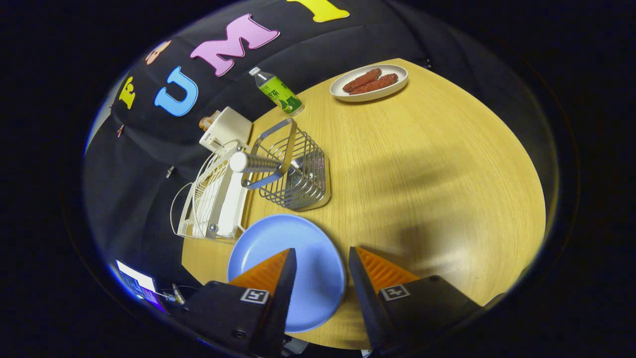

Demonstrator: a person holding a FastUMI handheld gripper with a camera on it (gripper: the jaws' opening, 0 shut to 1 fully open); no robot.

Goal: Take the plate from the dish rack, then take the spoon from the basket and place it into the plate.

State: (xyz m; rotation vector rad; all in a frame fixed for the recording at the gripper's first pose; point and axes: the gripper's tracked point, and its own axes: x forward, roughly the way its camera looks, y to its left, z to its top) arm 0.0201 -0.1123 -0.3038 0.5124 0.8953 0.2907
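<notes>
Between my fingers (322, 256), low in the frame, lies the blue plate (286, 271), flat on the wooden counter (422, 174); my fingers stand apart and grip nothing, the left one over the plate's face, the right one just off its right rim. Just beyond the plate, toward the middle left of the frame, stands the wire basket (298, 171) with its handle raised, and the spoon (256, 162) leans out of it, its ribbed metal handle end pointing left. Touching or just beside the basket on its left sits the white dish rack (211, 199), at the counter's edge, with no dish in its slots. Farther up, past the rack, is a small white box (226, 128), and near it a green-labelled bottle (277, 92) stands on the counter's far rim. At the upper right of the frame, well apart from everything else, an oval white dish (370, 82) carries two reddish sausages (370, 81) lying side by side.
</notes>
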